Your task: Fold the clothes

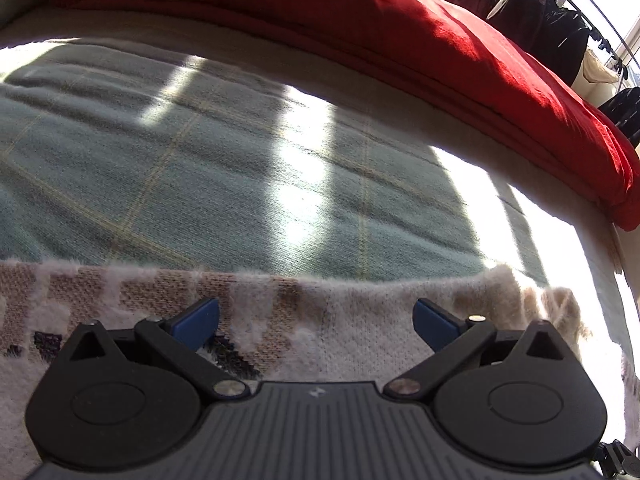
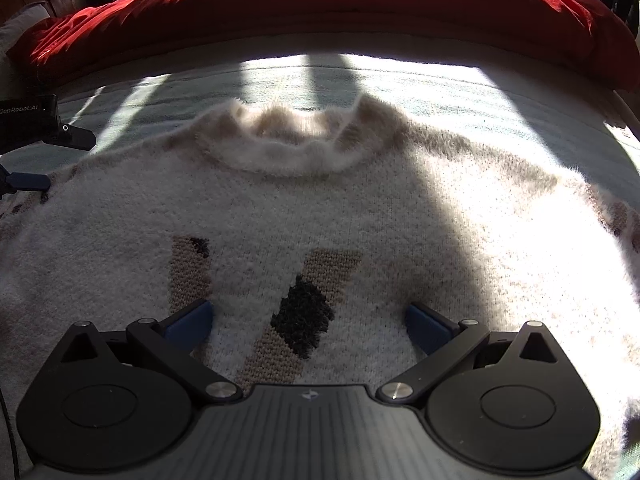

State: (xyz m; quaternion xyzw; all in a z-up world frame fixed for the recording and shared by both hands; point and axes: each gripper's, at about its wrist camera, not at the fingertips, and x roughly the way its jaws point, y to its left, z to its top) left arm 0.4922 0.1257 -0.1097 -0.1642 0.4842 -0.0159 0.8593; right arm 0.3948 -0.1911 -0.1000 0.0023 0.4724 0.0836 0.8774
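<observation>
Fuzzy cream sweater (image 2: 320,208) with tan and black patches, spread flat, collar up

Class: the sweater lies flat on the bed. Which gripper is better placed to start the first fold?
Left. The left gripper is open over the sweater edge; the right gripper is open above mid-chest.

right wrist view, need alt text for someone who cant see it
A fuzzy cream sweater with tan and black patches lies flat, collar away from the camera, on a pale green blanket. The open right gripper is low over its chest, holding nothing. A red duvet lies behind; the left gripper shows at the left edge.
</observation>
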